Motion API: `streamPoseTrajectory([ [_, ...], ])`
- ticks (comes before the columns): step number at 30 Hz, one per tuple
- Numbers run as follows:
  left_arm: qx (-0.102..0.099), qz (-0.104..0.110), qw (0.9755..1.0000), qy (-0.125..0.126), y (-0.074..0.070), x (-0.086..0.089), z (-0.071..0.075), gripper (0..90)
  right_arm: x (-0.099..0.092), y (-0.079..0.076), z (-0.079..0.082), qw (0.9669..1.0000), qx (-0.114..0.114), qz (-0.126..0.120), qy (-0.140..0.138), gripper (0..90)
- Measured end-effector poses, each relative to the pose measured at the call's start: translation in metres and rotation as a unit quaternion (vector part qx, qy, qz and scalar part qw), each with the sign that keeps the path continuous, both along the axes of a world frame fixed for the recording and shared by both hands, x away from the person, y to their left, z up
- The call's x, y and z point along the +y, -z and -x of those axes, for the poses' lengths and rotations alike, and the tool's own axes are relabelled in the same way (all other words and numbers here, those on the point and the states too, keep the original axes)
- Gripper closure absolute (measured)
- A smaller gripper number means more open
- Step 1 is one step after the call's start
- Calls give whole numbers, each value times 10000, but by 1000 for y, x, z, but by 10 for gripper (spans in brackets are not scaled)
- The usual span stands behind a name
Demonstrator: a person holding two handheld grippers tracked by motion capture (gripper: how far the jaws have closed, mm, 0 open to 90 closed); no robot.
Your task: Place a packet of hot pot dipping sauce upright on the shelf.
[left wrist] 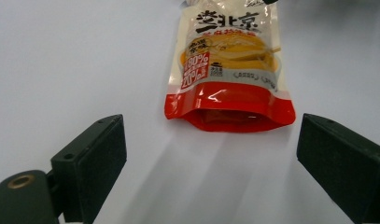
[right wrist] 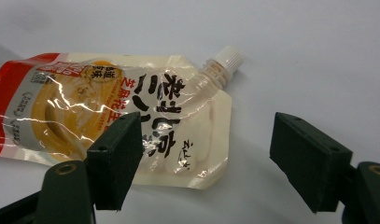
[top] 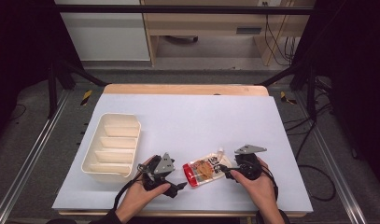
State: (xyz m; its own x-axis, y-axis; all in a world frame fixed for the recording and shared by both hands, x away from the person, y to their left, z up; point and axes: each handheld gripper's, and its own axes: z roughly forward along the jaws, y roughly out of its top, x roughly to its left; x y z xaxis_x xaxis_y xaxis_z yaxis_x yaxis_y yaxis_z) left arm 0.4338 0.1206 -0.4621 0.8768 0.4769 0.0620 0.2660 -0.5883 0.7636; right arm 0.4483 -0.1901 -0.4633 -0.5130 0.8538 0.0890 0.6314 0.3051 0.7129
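A spouted sauce pouch (top: 205,171) with a red bottom and a white cap lies flat on the white table near the front edge. My left gripper (top: 180,185) sits just left of it, open; in the left gripper view its wide-spread jaws (left wrist: 211,154) face the pouch's red bottom (left wrist: 229,109), a short way off. My right gripper (top: 225,171) is at the pouch's spout end, open. In the right gripper view (right wrist: 206,149) its left jaw overlaps the pouch's printed top (right wrist: 169,126), with the cap (right wrist: 228,58) ahead of the gap between the jaws.
A cream tray (top: 105,173) with several divided compartments stands at the left, beside my left hand. The white table sheet (top: 201,116) stretches back to a wooden edge. Dark frame posts and cables flank the table.
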Motion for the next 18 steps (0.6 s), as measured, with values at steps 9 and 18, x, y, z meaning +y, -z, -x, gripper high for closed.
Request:
streamPoseTrajectory([
  [9, -6, 2, 9998, -222, 0, 5, -4, 79, 1, 0, 0, 10000, 11, 25, -13, 252],
  [18, -109, 52, 9988, -483, -2, 10, -6, 79, 3, 0, 1, 9989, -99, 445, -72, 277],
])
